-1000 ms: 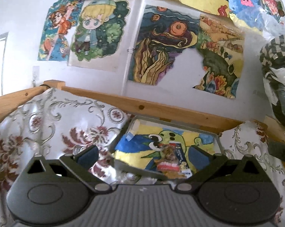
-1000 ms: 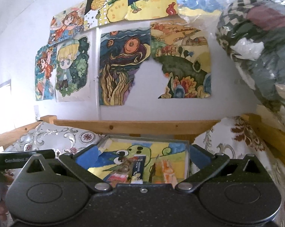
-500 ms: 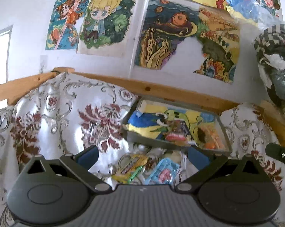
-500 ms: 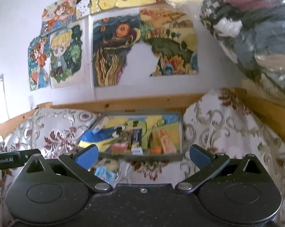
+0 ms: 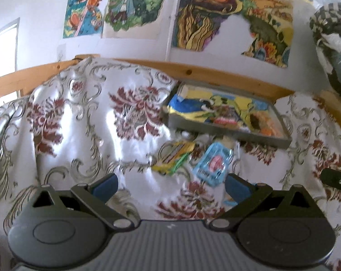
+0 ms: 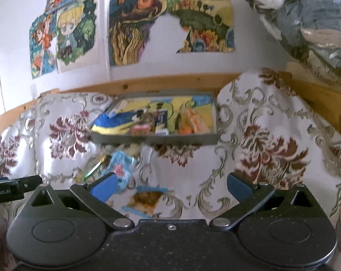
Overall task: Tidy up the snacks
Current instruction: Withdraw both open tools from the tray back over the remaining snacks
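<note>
At the bottom of the left wrist view, the left gripper (image 5: pixel 171 184) has its 2 blue-tipped fingers spread wide with nothing between them, over the floral cloth (image 5: pixel 84 122). The right gripper (image 6: pixel 170 184) is spread just as wide and empty in its own view; its left fingertip partly covers a snack lying behind it.

Just past the fingers in the right view, lower centre, lies a blue-edged packet (image 6: pixel 147 197) with a brown picture, its lower edge cut off by the gripper body and its print too blurred to read. In the left view only a sliver of it shows beside the right finger. A little farther, centre of the left view, a light blue packet (image 5: pixel 212 163) and a yellow-green packet (image 5: pixel 173 158) lie side by side on the cloth; whether they touch is unclear. In the right view the yellow-green one is mostly hidden behind the light blue one.

Beyond them, the grey tray (image 5: pixel 226 132) sits tilted against the wooden rail (image 5: pixel 193 71). Inside, on a yellow and blue lining, are several snacks (image 6: pixel 161 122), including an orange one at the right, but blur makes them hard to count or identify.

Drawings (image 5: pixel 134 2) cover the wall, cut off at the top. A bundle of bagged fabric (image 6: pixel 306 22) fills the upper right, partly out of frame.
</note>
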